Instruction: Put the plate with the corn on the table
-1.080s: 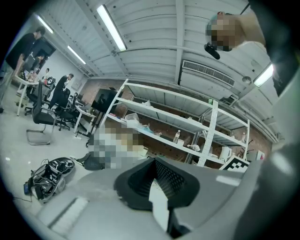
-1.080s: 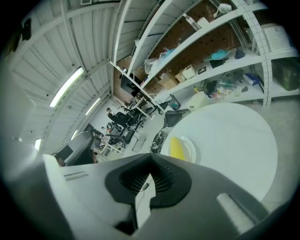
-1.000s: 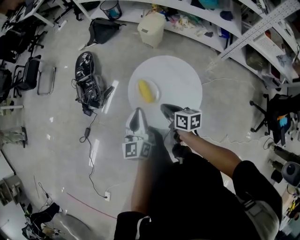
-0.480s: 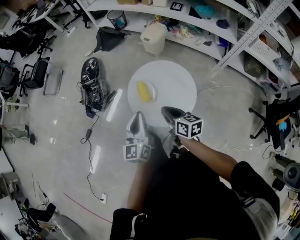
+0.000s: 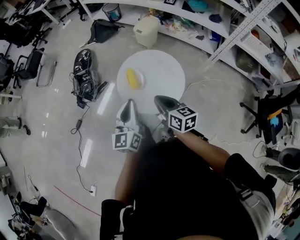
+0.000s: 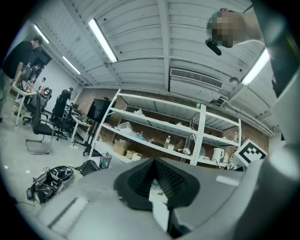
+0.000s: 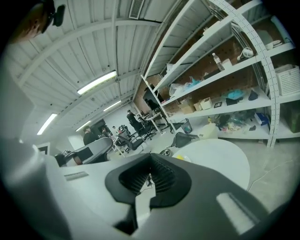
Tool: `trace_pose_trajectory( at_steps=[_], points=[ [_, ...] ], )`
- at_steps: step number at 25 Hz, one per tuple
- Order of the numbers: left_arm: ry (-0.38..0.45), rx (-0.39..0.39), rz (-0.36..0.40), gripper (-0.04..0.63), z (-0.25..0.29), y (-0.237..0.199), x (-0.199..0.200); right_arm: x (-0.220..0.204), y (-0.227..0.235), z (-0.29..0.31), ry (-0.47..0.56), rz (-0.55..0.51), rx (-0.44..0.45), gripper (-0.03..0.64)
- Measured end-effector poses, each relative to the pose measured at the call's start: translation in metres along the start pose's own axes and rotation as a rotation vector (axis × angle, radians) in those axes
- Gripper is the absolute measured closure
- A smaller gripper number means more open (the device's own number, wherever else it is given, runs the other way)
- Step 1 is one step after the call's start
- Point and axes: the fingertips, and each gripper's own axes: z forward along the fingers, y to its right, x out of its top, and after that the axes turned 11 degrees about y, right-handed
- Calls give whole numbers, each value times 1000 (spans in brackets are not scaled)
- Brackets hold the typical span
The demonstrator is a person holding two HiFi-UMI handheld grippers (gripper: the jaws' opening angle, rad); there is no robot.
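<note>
1. White round table already carries the plate, set near its left edge, so the task looks finished and nothing seems left to do.
2. On the plate lies one yellow corn cob.
3. The left gripper and right gripper hang short of the table, jaws pressed together on nothing.
4. Beyond stand a lidded white bin and a wastebasket; their contents are unseen.

Yellow corn, white plate, white table (floor pale glossy grey)
</note>
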Motion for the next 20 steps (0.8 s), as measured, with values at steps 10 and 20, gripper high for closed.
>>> trace_pose_trajectory(
  at_steps=[10,20],
  points=[
    [5,33,22,592,-23,15,-3,14,-14,-24,89,-108,27,607],
    [2,30,25,592,-33,22,-8,16,-30,-32,114,-173,91,609]
  ],
)
